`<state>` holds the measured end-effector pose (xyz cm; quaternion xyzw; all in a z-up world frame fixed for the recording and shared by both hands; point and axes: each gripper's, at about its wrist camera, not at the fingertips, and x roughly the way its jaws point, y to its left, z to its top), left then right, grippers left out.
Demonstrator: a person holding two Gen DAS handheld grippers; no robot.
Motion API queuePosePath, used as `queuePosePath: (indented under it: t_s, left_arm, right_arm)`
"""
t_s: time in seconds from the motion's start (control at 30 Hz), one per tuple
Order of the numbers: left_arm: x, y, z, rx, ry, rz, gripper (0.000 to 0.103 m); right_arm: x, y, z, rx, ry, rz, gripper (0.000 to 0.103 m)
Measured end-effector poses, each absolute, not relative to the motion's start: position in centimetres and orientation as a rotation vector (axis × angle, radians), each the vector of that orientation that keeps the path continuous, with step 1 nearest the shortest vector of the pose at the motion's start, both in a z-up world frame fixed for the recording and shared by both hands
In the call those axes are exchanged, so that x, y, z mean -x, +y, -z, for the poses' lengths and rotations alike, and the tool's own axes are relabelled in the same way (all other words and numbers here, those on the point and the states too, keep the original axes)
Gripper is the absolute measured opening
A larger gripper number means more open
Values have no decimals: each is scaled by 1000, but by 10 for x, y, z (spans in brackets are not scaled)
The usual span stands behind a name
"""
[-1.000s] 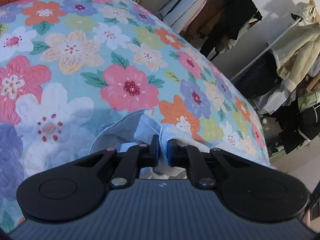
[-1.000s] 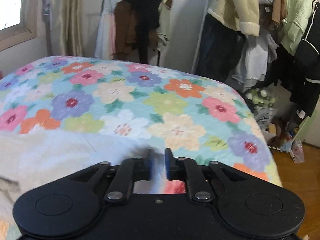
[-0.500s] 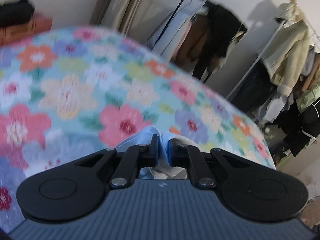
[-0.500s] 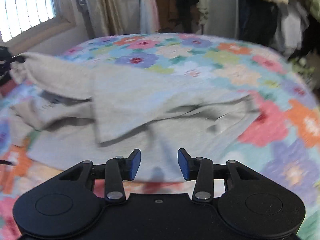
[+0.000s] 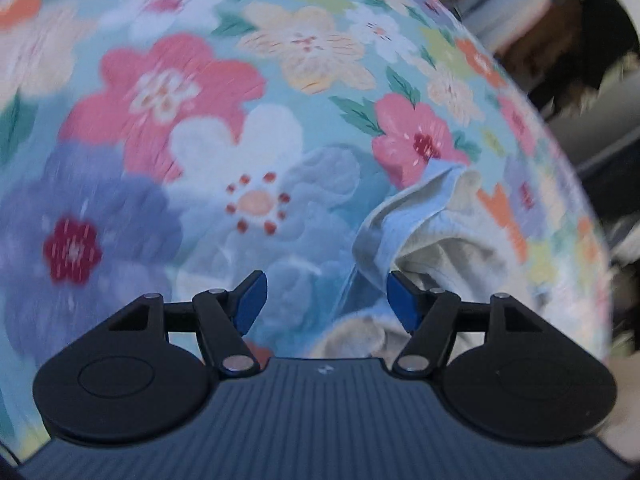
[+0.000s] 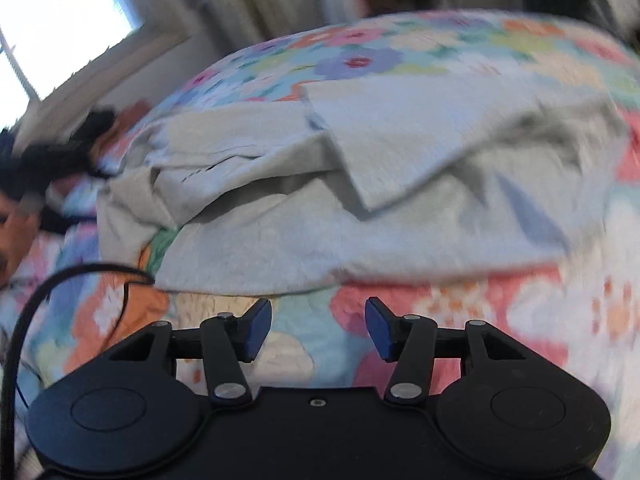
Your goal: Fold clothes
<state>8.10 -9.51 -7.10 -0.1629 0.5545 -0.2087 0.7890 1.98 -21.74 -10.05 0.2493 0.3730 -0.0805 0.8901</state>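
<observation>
- Daylight is pouring thru blown-out window (image 6: 60, 40), top left, right wrist view.
- Motion blur is smearing both views; fisheye is bending edges.

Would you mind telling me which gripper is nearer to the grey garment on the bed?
Left. The left gripper is open with the garment touching its right finger; the right gripper is open over bare bedspread, short of the garment's hem.
</observation>
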Motion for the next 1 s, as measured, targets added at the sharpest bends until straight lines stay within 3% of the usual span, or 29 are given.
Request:
queuePosePath:
  t_s: [0.17,0.33,0.53,0.57,0.6,0.67,0.77,0.9,1.0]
  left_arm:
    - [-80,-102,74,248,1197,458,73]
    - [-83,-103,115,363,1325,542,75]
    - [-91,-79,120,515,1292,505,77]
    - [-92,-78,122,520,1294,502,77]
    - [-92,-78,124,527,1303,506,77]
    - [-91,-79,128,540,1329,512,77]
    - [-91,-84,125,542,1329,534,77]
    - [-88,-86,115,499,1299,534,77]
    - [-88,-84,105,453,1279,506,77]
  right_arm:
    - [-4,-245,114,-703,722,214,58]
    - [-12,-268,134,-922,665,234,58]
    - [-47,-255,147,-837,593,279,58]
    - [-54,-257,145,-768,599,299,45]
    - [-61,-258,142,-699,604,319,20]
    - [-64,-267,136,-667,585,347,7]
    - [-49,-278,108,-613,513,388,4]
    - [-20,-273,40,-292,473,491,3]
    - [14,-304,-5,-309,451,581,3]
